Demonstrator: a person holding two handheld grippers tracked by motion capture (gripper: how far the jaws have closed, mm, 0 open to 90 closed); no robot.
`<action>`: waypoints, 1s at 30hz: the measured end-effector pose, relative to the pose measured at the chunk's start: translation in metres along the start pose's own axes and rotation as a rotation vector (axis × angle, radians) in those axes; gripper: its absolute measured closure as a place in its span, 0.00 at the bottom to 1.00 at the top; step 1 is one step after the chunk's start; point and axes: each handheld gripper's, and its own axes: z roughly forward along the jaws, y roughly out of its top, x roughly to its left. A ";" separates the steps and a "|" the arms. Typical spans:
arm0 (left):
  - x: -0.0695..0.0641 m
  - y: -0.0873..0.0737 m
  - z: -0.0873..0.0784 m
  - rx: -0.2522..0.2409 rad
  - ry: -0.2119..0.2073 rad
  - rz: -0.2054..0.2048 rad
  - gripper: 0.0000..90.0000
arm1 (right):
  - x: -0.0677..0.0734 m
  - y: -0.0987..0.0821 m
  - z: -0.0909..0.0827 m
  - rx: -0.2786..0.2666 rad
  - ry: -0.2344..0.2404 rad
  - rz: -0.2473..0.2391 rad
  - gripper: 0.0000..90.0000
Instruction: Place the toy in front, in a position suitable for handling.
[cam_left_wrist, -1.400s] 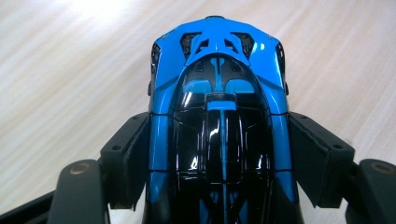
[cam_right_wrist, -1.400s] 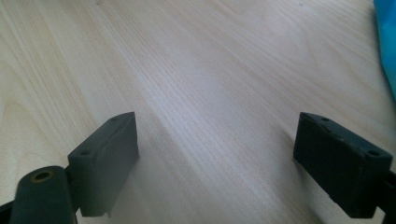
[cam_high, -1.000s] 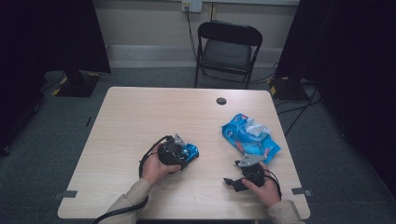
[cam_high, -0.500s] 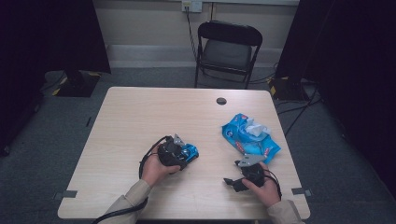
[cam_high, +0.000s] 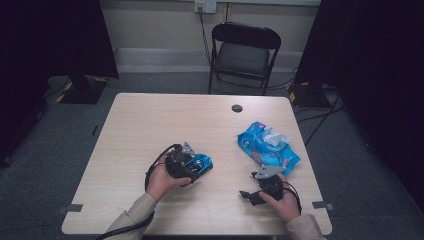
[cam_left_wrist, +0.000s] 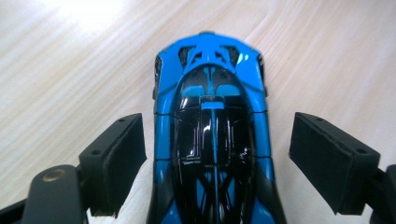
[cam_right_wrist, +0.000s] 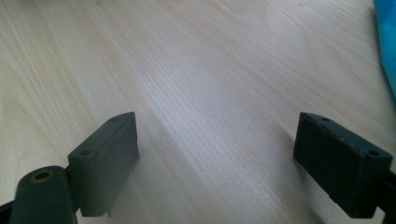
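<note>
1. Where the high view looks down on the table (cam_high: 150, 125), the left gripper (cam_high: 192, 166) lies near the middle of the front half, held in the left hand (cam_high: 161, 181), with a blue toy car (cam_high: 201, 163) at its tip. The car sits on the wood, just right of the gripper's body. The right gripper (cam_high: 248, 196) rests near the front right edge in the right hand (cam_high: 286, 202), its tip pointing left over bare wood. A blue wipes pack (cam_high: 267, 147) lies just beyond the right gripper, toward the far right of the table. A black chair (cam_high: 243, 52) stands behind the table.

2. Along the left gripper view, the car (cam_left_wrist: 212, 140) stands on the table (cam_left_wrist: 70, 70) between the two black jaws, nose pointing away. The jaws have just been opening: they now stand wide, with a strip of wood showing between each pad and the car's flank, so neither pad presses on it. The left gripper (cam_left_wrist: 215, 168) holds nothing.

3. Along the right gripper view, the right gripper (cam_right_wrist: 224, 172) has its jaws spread wide over the table (cam_right_wrist: 187, 70), nothing between them. A sliver of the blue pack (cam_right_wrist: 387, 46) shows at the right edge, well apart from the jaws.
</note>
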 end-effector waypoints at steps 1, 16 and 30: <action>0.001 0.000 -0.005 -0.007 0.006 0.002 0.20 | 0.000 0.000 0.000 0.000 0.000 0.000 0.15; 0.005 -0.039 -0.044 -0.079 -0.006 -0.029 0.19 | 0.000 0.000 0.000 0.000 0.000 0.000 0.15; 0.002 -0.070 -0.026 -0.103 -0.025 -0.052 0.19 | 0.000 0.000 0.000 0.000 0.000 0.000 0.15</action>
